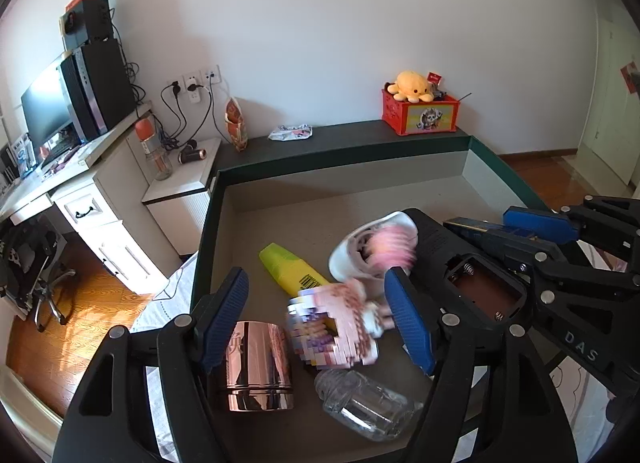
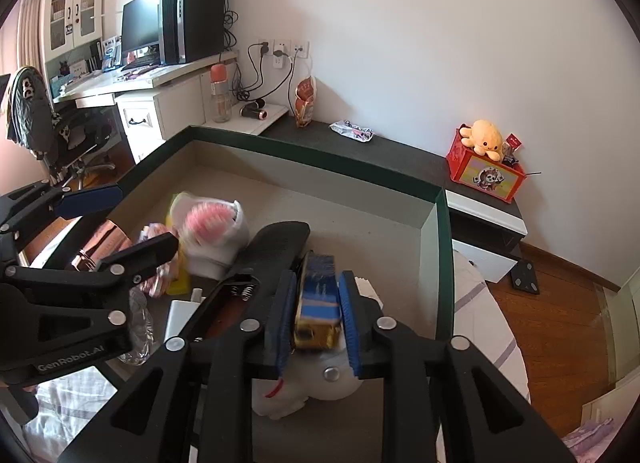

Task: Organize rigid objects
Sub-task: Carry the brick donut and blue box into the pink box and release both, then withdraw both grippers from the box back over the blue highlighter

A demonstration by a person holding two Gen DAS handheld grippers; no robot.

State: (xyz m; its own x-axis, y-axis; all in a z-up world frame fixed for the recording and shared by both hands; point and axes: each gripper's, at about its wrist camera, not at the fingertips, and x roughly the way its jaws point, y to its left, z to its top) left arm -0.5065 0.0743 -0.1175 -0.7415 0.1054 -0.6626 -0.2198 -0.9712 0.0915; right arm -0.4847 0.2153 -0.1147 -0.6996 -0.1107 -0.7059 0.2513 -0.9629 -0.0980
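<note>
While the right gripper (image 2: 317, 313) clamps a blue-and-gold box (image 2: 318, 299) above the green-rimmed tray (image 2: 442, 263), the left gripper (image 1: 316, 311) hangs wide open over the clutter: a rose-gold cup (image 1: 258, 367), yellow highlighter (image 1: 292, 269), clear bottle (image 1: 366, 407), pink-bristled brush (image 1: 376, 247) and open black remote (image 1: 472, 283) crowd just beside it.

Left gripper (image 1: 316, 311) with blue-padded fingers (image 1: 224, 315) spread apart above a green-rimmed tray (image 1: 340, 151). Between the fingers, blurred: a pink patterned card stack (image 1: 336, 327). Near left, a rose-gold metal cup (image 1: 258, 367); near centre, a clear glass jar (image 1: 368, 407) on its side. Farther back, a yellow highlighter (image 1: 292, 269) and a white-and-pink brush (image 1: 376, 247). At right, a black battery-compartment device (image 1: 476, 287) beside the right gripper (image 1: 532, 231), its state indistinct here.
</note>
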